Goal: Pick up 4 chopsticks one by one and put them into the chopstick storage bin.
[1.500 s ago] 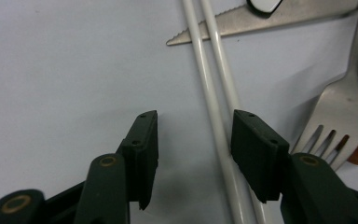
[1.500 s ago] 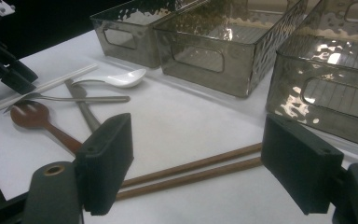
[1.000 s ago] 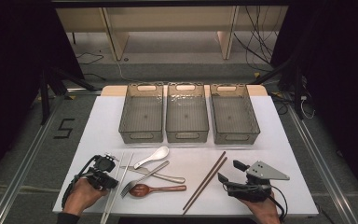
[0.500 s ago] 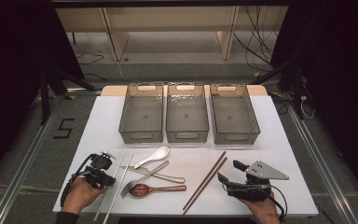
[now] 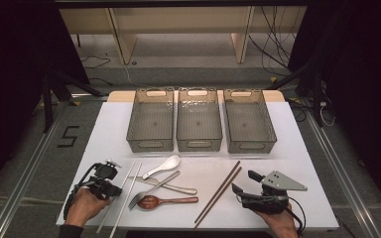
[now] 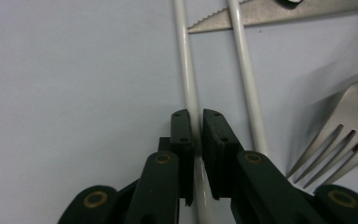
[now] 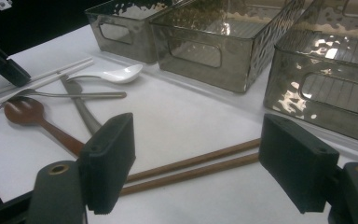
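Two white chopsticks (image 5: 124, 194) lie side by side at the front left of the white table. My left gripper (image 5: 116, 190) is shut on the left one (image 6: 186, 70), low over the table; the other chopstick (image 6: 244, 70) lies free just to its right. My right gripper (image 5: 242, 181) stands open at the front right, jaws wide apart (image 7: 196, 128). It points over a pair of brown chopsticks (image 7: 191, 168) lying on the table (image 5: 219, 193), with nothing between its jaws.
Three empty grey bins (image 5: 151, 121) (image 5: 199, 121) (image 5: 248, 121) stand in a row at the back. Between my grippers lie a white spoon (image 5: 162, 166), a steel knife (image 5: 171, 187), a fork (image 5: 151, 191) and a wooden spoon (image 5: 163, 201).
My left hand and gripper have shifted slightly toward the near edge beside the white chopsticks. The right gripper has barely moved.
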Available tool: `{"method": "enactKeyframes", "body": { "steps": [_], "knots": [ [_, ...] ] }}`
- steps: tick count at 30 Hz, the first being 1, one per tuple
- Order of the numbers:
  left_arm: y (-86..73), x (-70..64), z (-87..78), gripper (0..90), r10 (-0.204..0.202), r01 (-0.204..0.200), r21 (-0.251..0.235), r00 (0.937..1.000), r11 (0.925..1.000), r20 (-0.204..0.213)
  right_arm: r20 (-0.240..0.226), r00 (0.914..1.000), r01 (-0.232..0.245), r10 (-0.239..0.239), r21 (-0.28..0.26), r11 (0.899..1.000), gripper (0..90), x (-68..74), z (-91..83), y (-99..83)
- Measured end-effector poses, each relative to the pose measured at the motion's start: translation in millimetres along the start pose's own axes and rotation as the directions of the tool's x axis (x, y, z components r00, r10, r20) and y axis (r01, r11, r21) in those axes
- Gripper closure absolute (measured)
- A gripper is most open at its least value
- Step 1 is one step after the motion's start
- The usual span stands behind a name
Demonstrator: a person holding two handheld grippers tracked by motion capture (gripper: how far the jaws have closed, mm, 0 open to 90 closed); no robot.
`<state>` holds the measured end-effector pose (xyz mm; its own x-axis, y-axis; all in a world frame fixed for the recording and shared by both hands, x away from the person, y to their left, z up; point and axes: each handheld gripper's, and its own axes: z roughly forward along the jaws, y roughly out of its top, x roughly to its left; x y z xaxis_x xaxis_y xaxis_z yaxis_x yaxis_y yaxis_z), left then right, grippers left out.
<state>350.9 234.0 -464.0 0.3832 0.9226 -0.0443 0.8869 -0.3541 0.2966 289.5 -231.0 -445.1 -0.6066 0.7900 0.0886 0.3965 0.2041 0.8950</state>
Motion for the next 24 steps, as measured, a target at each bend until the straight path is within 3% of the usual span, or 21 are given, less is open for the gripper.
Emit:
{"method": "enactKeyframes", "body": {
  "steps": [10,14,24],
  "knots": [
    [-1.7,7.1,-0.2,84.2,0.003,-0.002,-0.021,0.9998,0.9998,0.022,0.000,1.0000,0.000,0.000,0.002,1.000,28.2,0.2,0.3,0.0],
    [-2.2,7.2,-1.6,84.2,0.021,-0.021,-0.024,0.9996,0.9995,0.017,0.002,1.0000,0.000,0.000,-0.001,1.000,28.4,-0.2,-0.3,0.0],
    [-4.2,11.4,-14.1,84.3,0.025,-0.023,-0.085,0.9994,0.9962,0.023,0.003,1.0000,-0.001,0.001,-0.004,1.000,28.5,-0.6,-0.7,0.0]
  ]
}}
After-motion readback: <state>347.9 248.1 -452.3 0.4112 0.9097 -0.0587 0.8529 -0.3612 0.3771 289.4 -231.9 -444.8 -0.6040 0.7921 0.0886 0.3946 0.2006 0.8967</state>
